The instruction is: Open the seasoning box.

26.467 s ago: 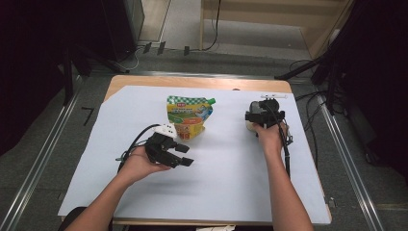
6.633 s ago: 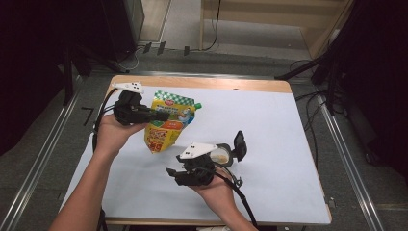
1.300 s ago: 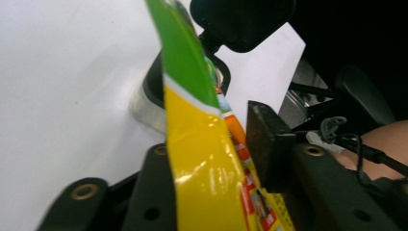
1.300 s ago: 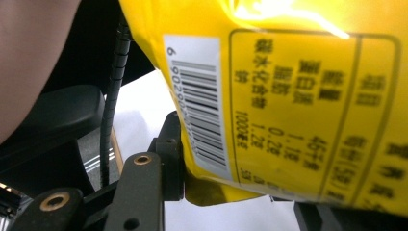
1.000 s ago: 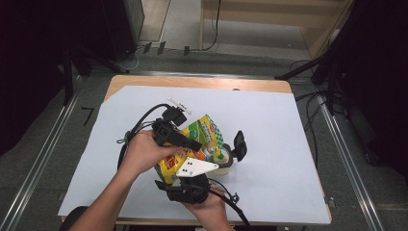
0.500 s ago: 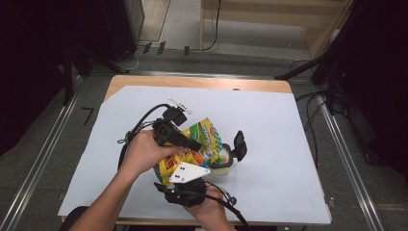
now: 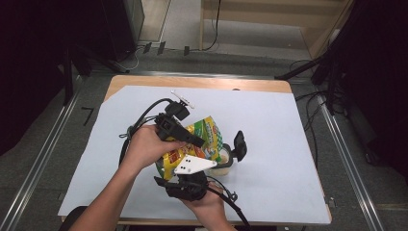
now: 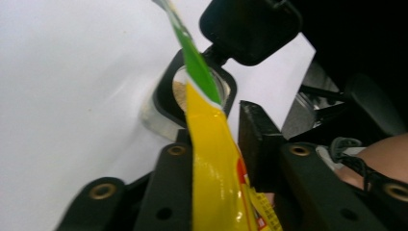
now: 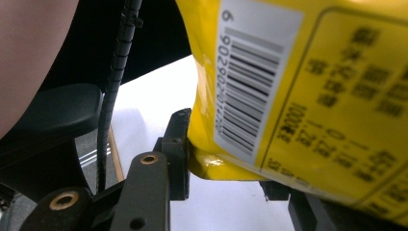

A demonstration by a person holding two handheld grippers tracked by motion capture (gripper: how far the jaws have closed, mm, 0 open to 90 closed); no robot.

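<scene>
Bench sheet [image 7: 269, 125] evenly lit from above, surroundings dark. Soft shadows. Both gripper views blurred close up; barcode label [image 9: 250, 77] sharper, text at right out of focus.

Both of the person's forearms are bare, with no sleeves on them. The left gripper [image 7: 195, 139] is a black, blocky body with a small white plate on a stalk at its far end, and a black cable loops out behind it. The right gripper [image 7: 226, 156] is black too, topped by a pale grey three-cornered plate marked with small dark dots; a black cable trails from it. Seen close, the jaws are matt black bars with brass-coloured ringed screw holes, and a ribbed black cable runs alongside.
</scene>
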